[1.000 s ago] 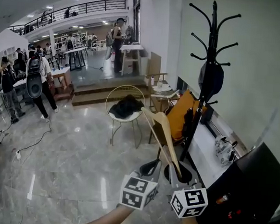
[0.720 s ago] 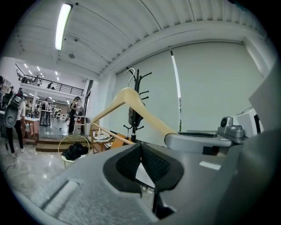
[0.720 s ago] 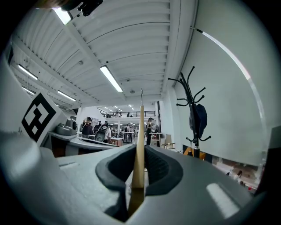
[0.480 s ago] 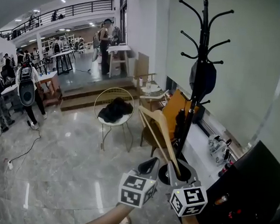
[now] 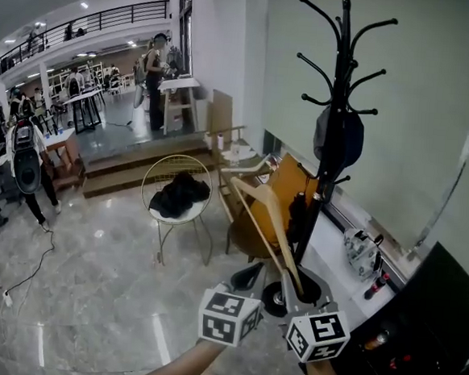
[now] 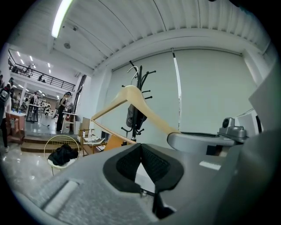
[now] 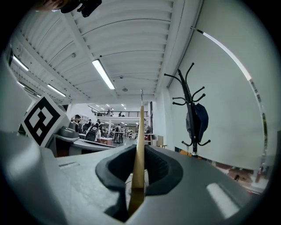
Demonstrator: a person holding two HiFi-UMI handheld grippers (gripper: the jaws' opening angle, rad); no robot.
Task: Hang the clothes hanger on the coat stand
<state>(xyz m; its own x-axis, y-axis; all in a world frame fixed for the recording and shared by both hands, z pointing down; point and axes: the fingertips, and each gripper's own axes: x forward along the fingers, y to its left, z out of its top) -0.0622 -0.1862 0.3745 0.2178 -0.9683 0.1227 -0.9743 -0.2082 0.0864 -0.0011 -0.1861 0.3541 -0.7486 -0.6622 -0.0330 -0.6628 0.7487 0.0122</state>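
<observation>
A pale wooden clothes hanger (image 5: 261,214) slants up and left from my right gripper (image 5: 289,282), which is shut on the lower end of one arm. In the right gripper view the hanger (image 7: 139,140) stands edge-on between the pads, its wire hook at the top. The black coat stand (image 5: 337,110) rises to the right, a dark bag (image 5: 337,142) hanging on it; its upper hooks are bare. My left gripper (image 5: 252,275) sits just left of the right one, shut and empty. From the left gripper view (image 6: 140,147) the hanger (image 6: 131,94) overlaps the coat stand (image 6: 139,101).
A gold wire chair (image 5: 167,218) with a black cloth stands to the left of the hanger. An orange chair (image 5: 286,196) sits beside the stand's pole. A white bag (image 5: 360,251) lies on the window ledge, and a black object (image 5: 418,318) fills the lower right. People stand far left.
The room has slid left and down in the head view, and the coat stand looms larger. Both grippers and the hanger keep their place in the view.
</observation>
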